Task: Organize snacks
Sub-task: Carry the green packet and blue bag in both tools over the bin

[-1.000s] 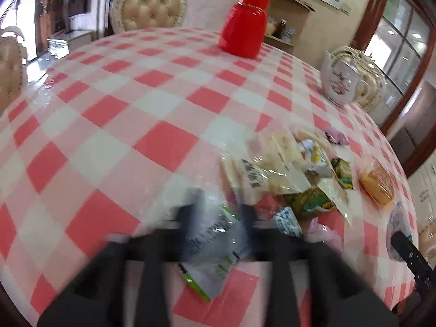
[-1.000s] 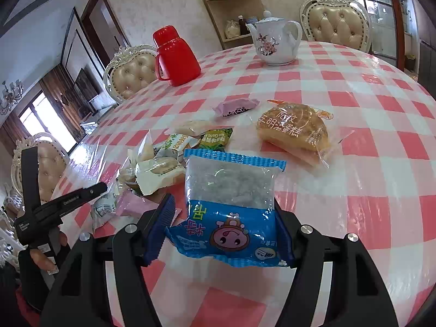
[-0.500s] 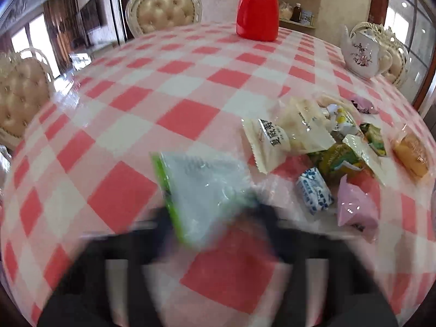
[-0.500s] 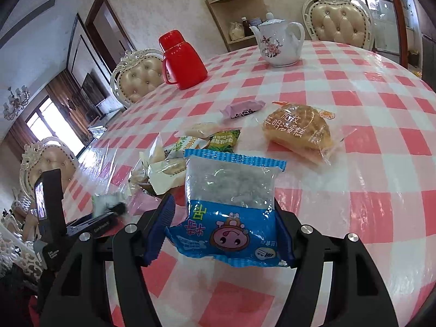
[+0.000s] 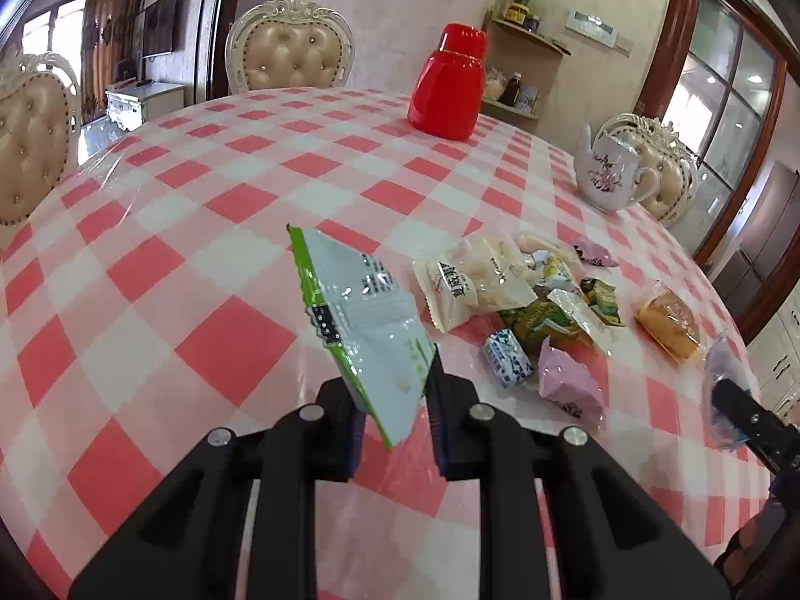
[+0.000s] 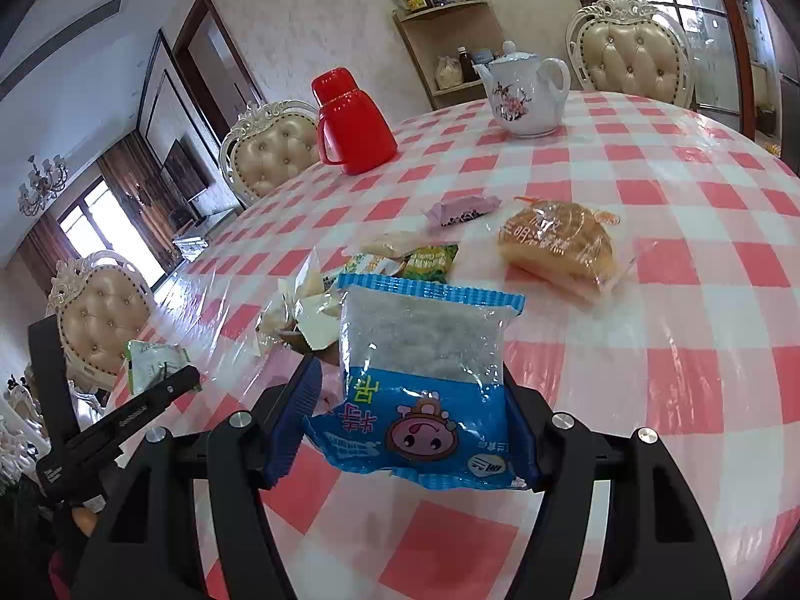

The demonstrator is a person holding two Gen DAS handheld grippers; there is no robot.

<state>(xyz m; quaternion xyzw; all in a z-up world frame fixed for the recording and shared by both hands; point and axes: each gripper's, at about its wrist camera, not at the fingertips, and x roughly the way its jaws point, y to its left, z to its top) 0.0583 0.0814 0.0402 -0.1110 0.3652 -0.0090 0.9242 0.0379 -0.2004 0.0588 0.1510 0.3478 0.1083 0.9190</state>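
- L gripper (image 5: pixel 392 427): fingers pinch the low corner of a green-edged white packet (image 5: pixel 362 322); packet held tilted, clear above the worktop (image 5: pixel 150 230).
- R gripper (image 6: pixel 405 430): fingers clamp both sides of a blue snack bag (image 6: pixel 420 380), upright, clear window on top, cartoon face on the lower half; off the worktop.
- In R view the L gripper shows at far left w/ its packet, near the worktop's left edge.
- Snack pile (image 5: pixel 520 300) lies mid-worktop, just right of the L packet: white wrappers, green packs, small blue-white pack (image 5: pixel 506 357), pink packet (image 5: pixel 570 385) nearest.
- Wrapped bun (image 6: pixel 557 245) beside the pile, toward the right edge; purple candy (image 6: pixel 462 211) just behind it.
- Far side of worktop: red thermos jug (image 5: pixel 447 85); white floral teapot (image 6: pixel 522 95) well apart from it, nr the far-right edge.
- Tufted cream chairs (image 5: pixel 290 45) around the worktop edge.
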